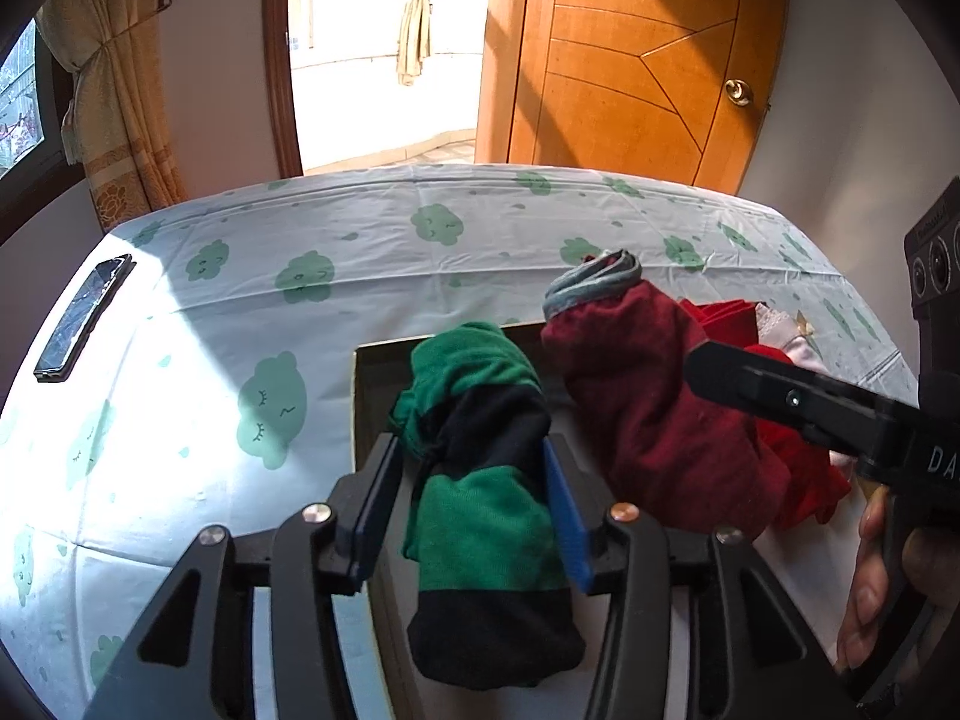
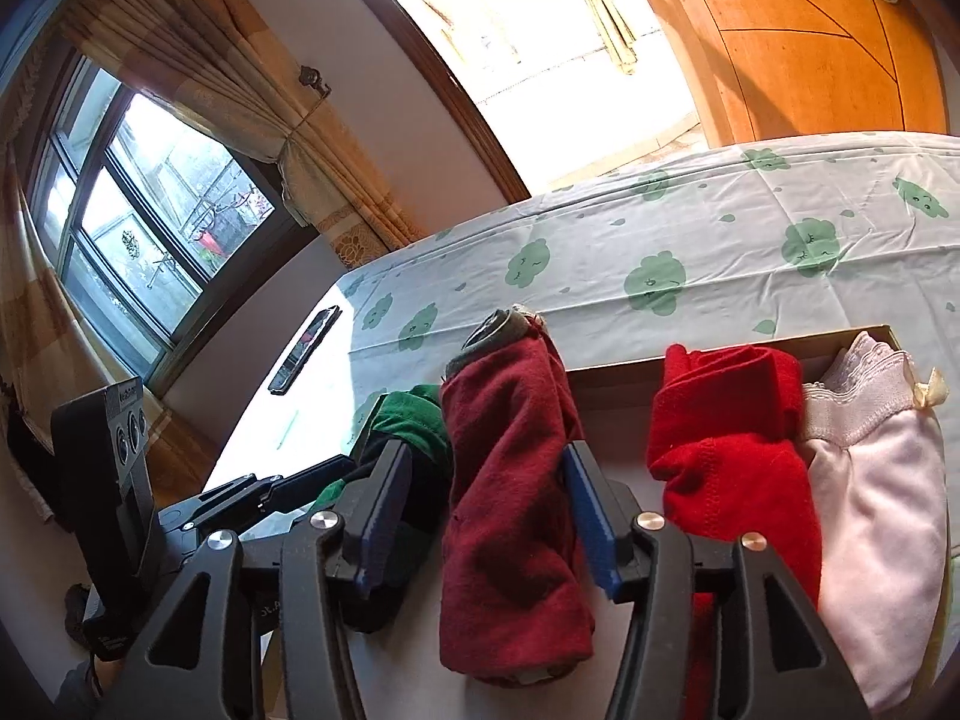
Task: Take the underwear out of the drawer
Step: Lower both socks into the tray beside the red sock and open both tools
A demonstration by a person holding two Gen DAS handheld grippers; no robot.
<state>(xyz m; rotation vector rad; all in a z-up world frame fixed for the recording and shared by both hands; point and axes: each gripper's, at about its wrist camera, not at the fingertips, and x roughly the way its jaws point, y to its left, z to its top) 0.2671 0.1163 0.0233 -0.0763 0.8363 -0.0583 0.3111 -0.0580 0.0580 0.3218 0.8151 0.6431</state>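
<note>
Bed (image 1: 360,228) | left gripper (image 1: 474,480) astride green-black underwear (image 1: 480,480), apart

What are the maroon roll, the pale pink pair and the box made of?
Maroon roll: soft matte knit, likely cotton; fuzzy nap, grey waistband. Pale pink pair: smooth, faintly shiny fabric with lace trim, possibly synthetic. Box: looks like brown cardboard; thin, matte, raw edge.

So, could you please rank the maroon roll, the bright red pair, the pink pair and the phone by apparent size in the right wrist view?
1. Maroon roll, though it is nearest the camera.
2-3. Pink pair and bright red pair: too alike to rank, both partly cut off.
4. Phone, smallest, but farthest away.
</note>
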